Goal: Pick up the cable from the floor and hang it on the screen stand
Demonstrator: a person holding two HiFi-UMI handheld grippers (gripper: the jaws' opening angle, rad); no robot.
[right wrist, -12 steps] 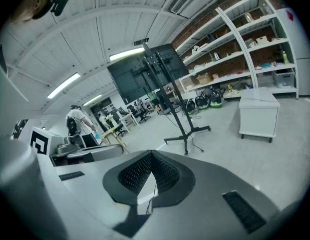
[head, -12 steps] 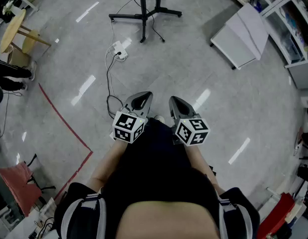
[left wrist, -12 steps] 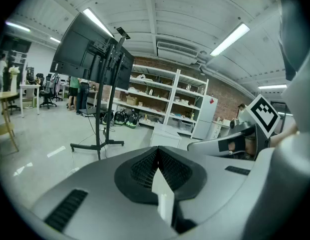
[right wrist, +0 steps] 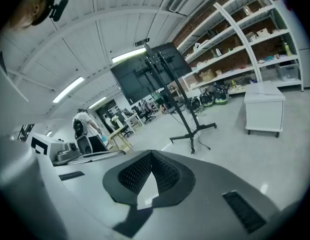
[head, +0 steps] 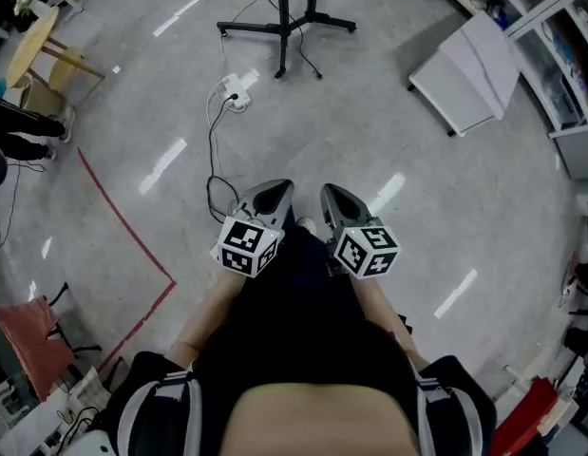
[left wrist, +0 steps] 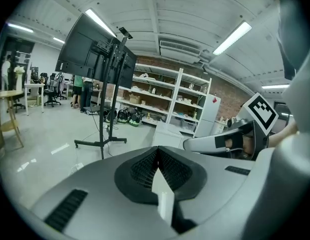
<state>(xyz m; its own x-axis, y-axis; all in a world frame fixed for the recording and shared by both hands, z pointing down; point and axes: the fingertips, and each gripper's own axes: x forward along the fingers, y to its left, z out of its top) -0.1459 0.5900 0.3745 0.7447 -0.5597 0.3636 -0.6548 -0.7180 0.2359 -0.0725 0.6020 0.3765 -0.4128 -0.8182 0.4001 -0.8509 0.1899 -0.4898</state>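
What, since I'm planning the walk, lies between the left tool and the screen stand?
Head view: the black cable and a white power strip lie on the floor between the left tool and the screen stand.

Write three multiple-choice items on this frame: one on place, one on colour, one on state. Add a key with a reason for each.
1. Where does the black cable lie relative to the screen stand?
A. Hung on it.
B. On the floor, running from near its base towards the left gripper.
C. Wound round its pole.

2. What colour is the tape line on the floor?
A. Red.
B. Yellow.
C. Blue.

3. How do the jaws of the left gripper and the right gripper stand?
A. Both wide apart.
B. Left shut on the cable.
C. Both together, nothing between them.

Key:
1 B: the head view shows it flat on the floor, off the stand.
2 A: the line reads red against the grey floor.
3 C: each gripper view shows the jaw tips meeting with nothing held.
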